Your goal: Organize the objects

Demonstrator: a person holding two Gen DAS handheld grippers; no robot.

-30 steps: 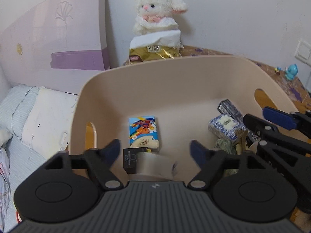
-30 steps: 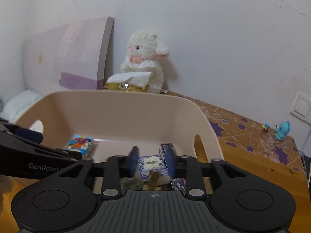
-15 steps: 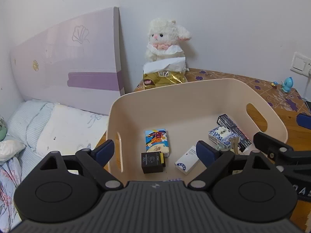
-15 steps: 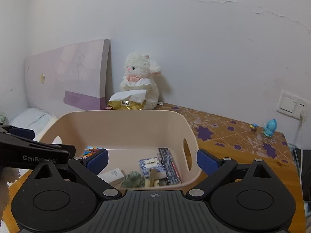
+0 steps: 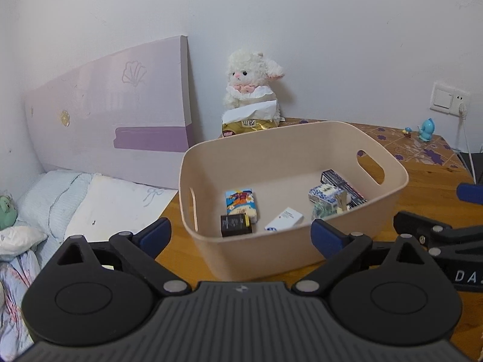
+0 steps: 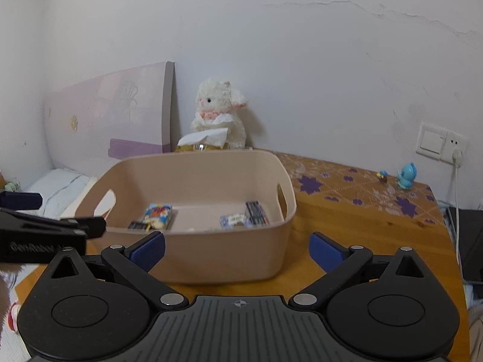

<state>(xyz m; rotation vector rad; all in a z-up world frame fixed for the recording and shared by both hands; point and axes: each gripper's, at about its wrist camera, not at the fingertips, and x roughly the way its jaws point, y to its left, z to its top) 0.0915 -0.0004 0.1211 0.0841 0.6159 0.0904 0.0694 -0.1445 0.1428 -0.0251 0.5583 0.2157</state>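
1. We work over a wooden table (image 5: 428, 181) set against a white wall (image 6: 271, 60), with a bed (image 5: 90, 199) on its left side and a lilac headboard (image 5: 120, 120) leaning up behind the bed.
2. Nearest to us in the left wrist view, our left gripper (image 5: 241, 235) has its jaws spread wide and holds nothing; its blue pads (image 5: 154, 233) sit just short of the bin's near wall.
3. Our right gripper (image 6: 237, 249) is likewise spread wide and empty, its blue pads (image 6: 324, 249) just in front of the bin.
4. In the left view the right gripper shows at 3 o'clock; in the right view the left one shows at 9 o'clock.
5. The beige bin (image 5: 271, 250) stands on the table straight ahead at 12 o'clock, with a handle slot in each end wall.
6. Inside, near its front wall, lie a black box (image 5: 236, 224) and a white box (image 5: 285, 218), apart from each other.
7. A colourful pack (image 5: 241, 203) touches the black box on its far side, towards 11 o'clock on the bin floor.
8. At 2 o'clock on the bin floor a blue-and-white pack (image 5: 324, 193) lies against a dark long box (image 5: 344, 185), with other small items we cannot make out.
9. Beyond the bin, a gold tissue pack (image 5: 250, 122) sits in front of a white plush lamb (image 5: 250, 81) by the wall.
10. Far off at 2 o'clock a blue figurine (image 6: 407, 175) stands on a patterned mat (image 6: 347, 184), below a wall switch (image 6: 437, 144).
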